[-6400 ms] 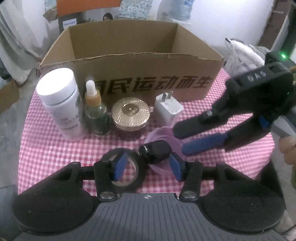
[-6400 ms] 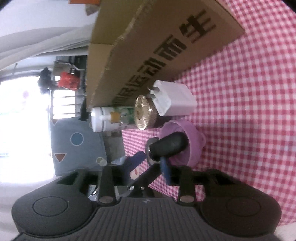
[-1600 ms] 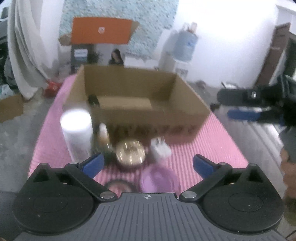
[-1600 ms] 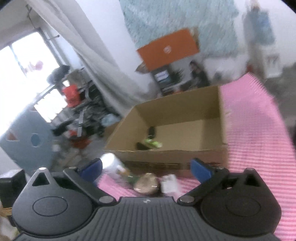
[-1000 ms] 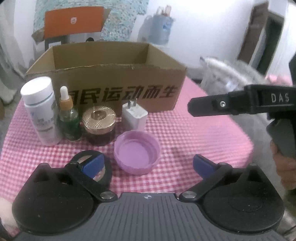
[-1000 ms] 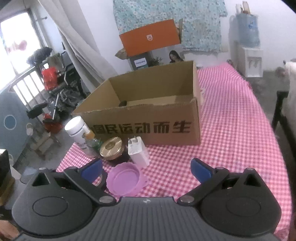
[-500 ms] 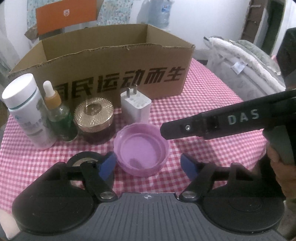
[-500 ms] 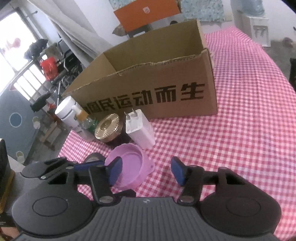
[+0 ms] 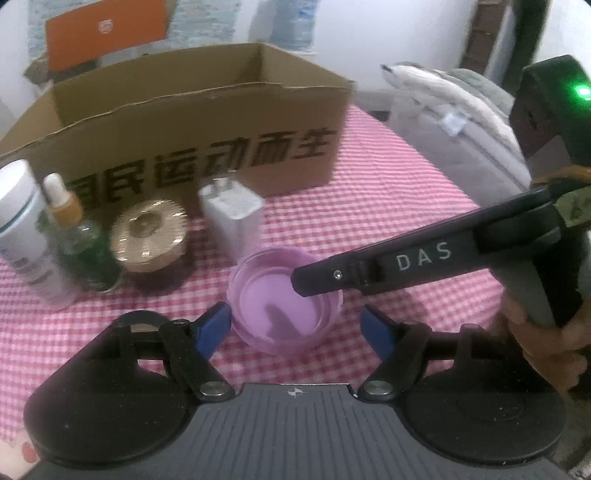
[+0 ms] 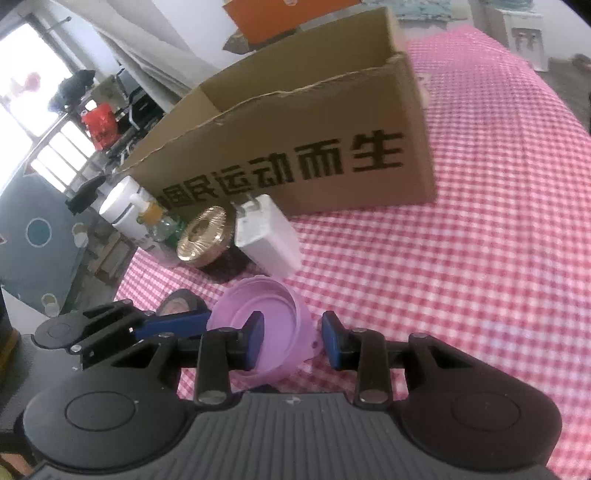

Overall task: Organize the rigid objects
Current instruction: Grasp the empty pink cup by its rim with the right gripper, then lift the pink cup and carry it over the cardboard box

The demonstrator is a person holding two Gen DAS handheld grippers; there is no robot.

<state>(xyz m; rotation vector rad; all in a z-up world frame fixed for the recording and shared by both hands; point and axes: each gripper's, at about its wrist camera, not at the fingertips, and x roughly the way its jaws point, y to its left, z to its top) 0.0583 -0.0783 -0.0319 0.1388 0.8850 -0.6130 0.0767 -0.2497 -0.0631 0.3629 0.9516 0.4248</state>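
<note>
**Both grippers converge on the purple lid**

Left wrist view: my left gripper (image 9: pixel 295 325) straddles the purple lid (image 9: pixel 284 299) on the counter (image 9: pixel 388 192), jaws open, to steady it.

Right wrist view: my right gripper (image 10: pixel 291 341) has just been closing across the lid's rim, not visibly pinching yet. The cardboard box (image 10: pixel 295 147) waits behind.

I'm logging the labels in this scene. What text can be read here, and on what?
"DAS": white letters on the right gripper's black finger.
"国民运动而生": black print on the cardboard box front; first character is cut off in the left wrist view.
White bottle label: too blurred to read.
Orange box logo: too small.
</note>
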